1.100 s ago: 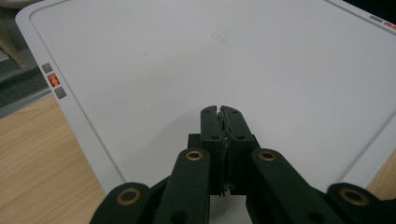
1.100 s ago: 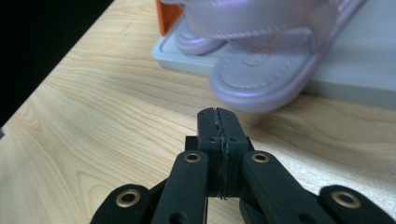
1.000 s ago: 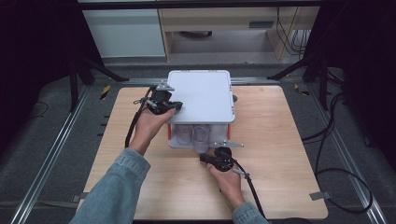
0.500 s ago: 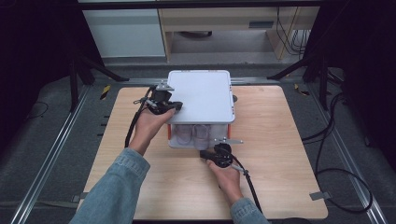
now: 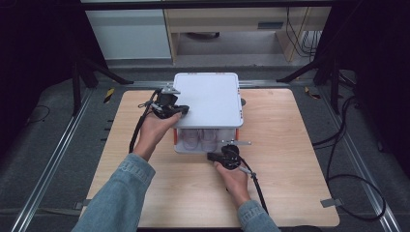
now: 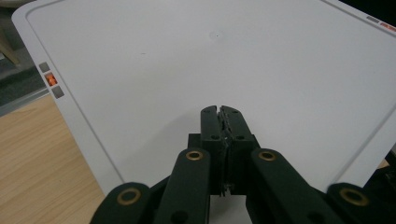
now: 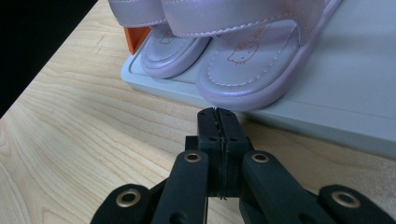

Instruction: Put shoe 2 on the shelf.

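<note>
White shoe rack (image 5: 208,99) sits at the middle of the far half of the wooden table (image 5: 300,183), its top shelf (image 6: 196,60) flat and bare, orange posts at the corners. Left gripper (image 5: 180,111) is over the top shelf's left edge, jaws clenched with nothing between them; in the left gripper view the closed tips hover just above the white panel. Right gripper (image 7: 218,116) is low at the rack's near edge, jaws also clenched and empty, tips just short of the toe of a pink sandal (image 7: 252,65). Second pink sandal (image 7: 170,53) lies right beside it; both rest on the bottom shelf (image 7: 355,88), toes at its near edge by the near-left orange post.
</note>
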Action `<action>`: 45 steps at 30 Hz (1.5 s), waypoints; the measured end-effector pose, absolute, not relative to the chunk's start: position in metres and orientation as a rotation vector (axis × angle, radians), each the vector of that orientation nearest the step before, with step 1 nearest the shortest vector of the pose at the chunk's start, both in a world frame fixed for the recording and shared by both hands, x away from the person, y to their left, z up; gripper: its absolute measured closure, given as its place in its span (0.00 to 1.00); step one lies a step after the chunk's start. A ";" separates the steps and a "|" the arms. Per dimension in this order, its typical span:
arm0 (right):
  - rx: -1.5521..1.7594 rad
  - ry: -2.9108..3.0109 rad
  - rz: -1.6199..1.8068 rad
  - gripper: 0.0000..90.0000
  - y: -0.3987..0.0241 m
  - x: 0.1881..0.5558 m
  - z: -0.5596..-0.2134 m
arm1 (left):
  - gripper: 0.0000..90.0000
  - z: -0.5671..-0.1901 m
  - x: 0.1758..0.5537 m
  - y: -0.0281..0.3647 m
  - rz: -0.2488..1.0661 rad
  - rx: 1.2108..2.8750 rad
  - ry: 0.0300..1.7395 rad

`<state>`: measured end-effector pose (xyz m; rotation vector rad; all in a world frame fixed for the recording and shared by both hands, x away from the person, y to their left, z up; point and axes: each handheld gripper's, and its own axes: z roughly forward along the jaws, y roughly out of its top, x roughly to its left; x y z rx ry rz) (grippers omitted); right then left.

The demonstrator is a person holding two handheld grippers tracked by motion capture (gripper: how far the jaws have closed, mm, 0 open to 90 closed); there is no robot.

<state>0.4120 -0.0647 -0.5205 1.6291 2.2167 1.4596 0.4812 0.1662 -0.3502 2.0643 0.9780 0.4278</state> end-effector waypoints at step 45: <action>1.358 2.082 1.010 0.14 -0.194 0.410 -0.491 | 0.05 -0.466 0.419 0.307 0.578 1.967 1.271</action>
